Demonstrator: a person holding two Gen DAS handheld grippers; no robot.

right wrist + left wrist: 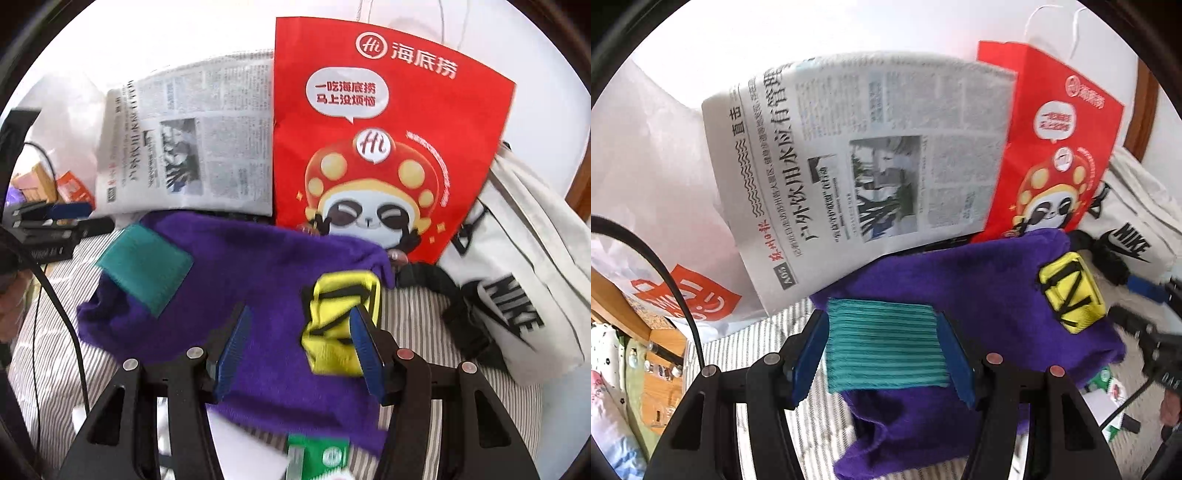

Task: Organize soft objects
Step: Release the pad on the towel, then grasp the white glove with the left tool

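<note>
While the purple fleece cloth point(979, 295) lies spread over the striped bedding point(757, 347) in the lower middle of both views, the left gripper point(884, 350) sits low at the centre of its frame with the teal ribbed cloth point(886, 347) filling the space between its blue fingers point(809, 358). Both pads seem to press the teal cloth's edges, so I judge it held, though only lightly. In the right wrist view, that same teal cloth point(146, 267) shows at centre left, resting on the purple fleece.

At the bottom centre of its own frame, the right gripper point(299, 347) is spread wide apart, gripping nothing. Its right finger point(365, 354) is touching or just beside the yellow pouch with black straps point(341, 325), which lies on the fleece.

Propped along the upper part of the frames are a folded newspaper point(857, 162), a red paper bag with a panda point(384, 140) and a white Nike bag point(517, 295) at right.

Several things could go wrong from here. If the left gripper lifts, its pads may also have pinched fleece beneath the teal cloth, dragging the purple sheet and tipping the pouch off it. A grip this shallow could let the ribbed fabric slip out. If the right gripper closes where it is, it would likely catch fleece together with the pouch's edge, or push the pouch aside. A wide swing could knock over the leaning newspaper or bag.
</note>
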